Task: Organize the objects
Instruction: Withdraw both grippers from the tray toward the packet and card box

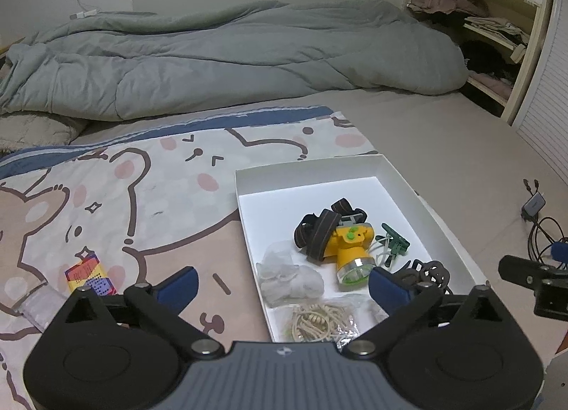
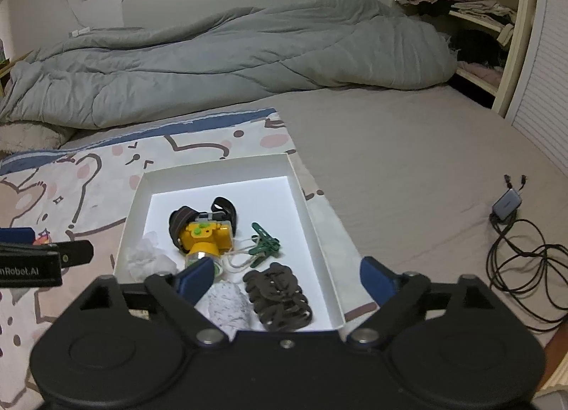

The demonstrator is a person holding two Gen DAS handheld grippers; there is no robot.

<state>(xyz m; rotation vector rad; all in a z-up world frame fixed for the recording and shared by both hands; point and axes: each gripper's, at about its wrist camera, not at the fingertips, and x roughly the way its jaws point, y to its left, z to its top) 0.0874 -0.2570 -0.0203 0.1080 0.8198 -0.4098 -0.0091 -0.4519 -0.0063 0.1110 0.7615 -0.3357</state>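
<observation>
A white shallow box (image 1: 245, 193) (image 2: 135, 204) lies on the bed. In it are a yellow headlamp (image 1: 349, 246) (image 2: 206, 236) with a dark strap, a green clip (image 1: 392, 241) (image 2: 264, 243), a brown openwork piece (image 1: 431, 273) (image 2: 280, 296), a white crumpled bag (image 1: 289, 277) (image 2: 145, 255) and a bag of beige cord (image 1: 316, 319). A small colourful box (image 1: 90, 275) lies on the mat left of the white box. My left gripper (image 1: 282, 285) is open and empty over the box's near left edge. My right gripper (image 2: 285, 277) is open and empty over the box's near right part.
A cartoon bear mat (image 1: 142, 197) (image 2: 71, 190) covers the near bed. A grey duvet (image 1: 213, 55) (image 2: 213, 55) is heaped at the back. A charger and black cables (image 2: 514, 232) (image 1: 532, 207) lie on the sheet at the right. A shelf of clothes (image 2: 461, 1) stands at the far right.
</observation>
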